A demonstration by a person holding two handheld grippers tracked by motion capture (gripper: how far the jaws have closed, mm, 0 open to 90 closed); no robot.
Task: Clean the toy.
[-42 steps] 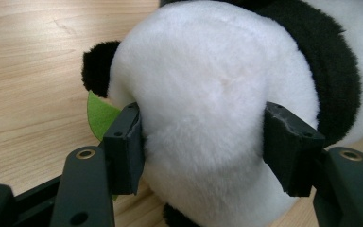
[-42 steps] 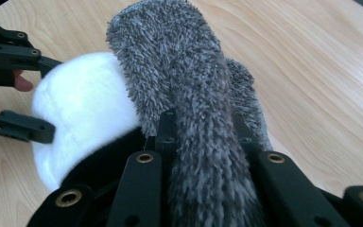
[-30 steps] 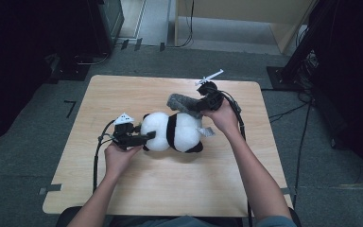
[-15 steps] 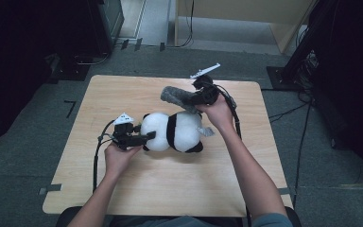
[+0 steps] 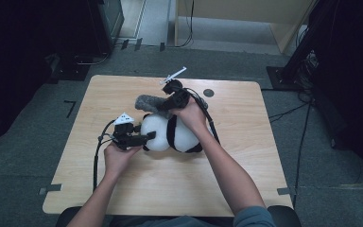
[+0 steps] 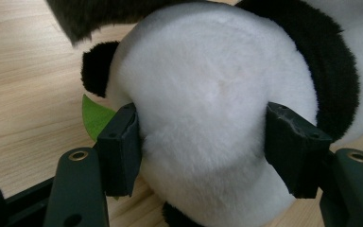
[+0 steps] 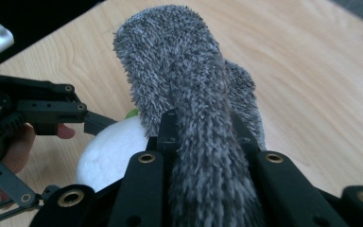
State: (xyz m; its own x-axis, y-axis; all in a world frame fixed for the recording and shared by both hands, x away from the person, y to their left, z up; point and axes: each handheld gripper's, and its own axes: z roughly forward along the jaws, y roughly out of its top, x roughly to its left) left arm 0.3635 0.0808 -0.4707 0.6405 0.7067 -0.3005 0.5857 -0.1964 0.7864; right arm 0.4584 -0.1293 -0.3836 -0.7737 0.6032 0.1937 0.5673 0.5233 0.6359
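Grey fuzzy cloth point(image 7: 189, 94) pinched in right gripper point(image 5: 168, 100) | left gripper point(image 5: 147, 136) clamps plush panda point(image 5: 170, 134) | wooden table point(image 5: 246, 165)

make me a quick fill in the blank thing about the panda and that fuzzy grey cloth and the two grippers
1. The left gripper has its pads pressed on the white head of the plush ____.
2. The right gripper is shut on a fuzzy cloth whose colour is ____.
3. The plush toy lies on a table made of light ____.
4. Beside the toy's black ear a small ____ leaf pokes out.

Missing words: panda; grey; wood; green
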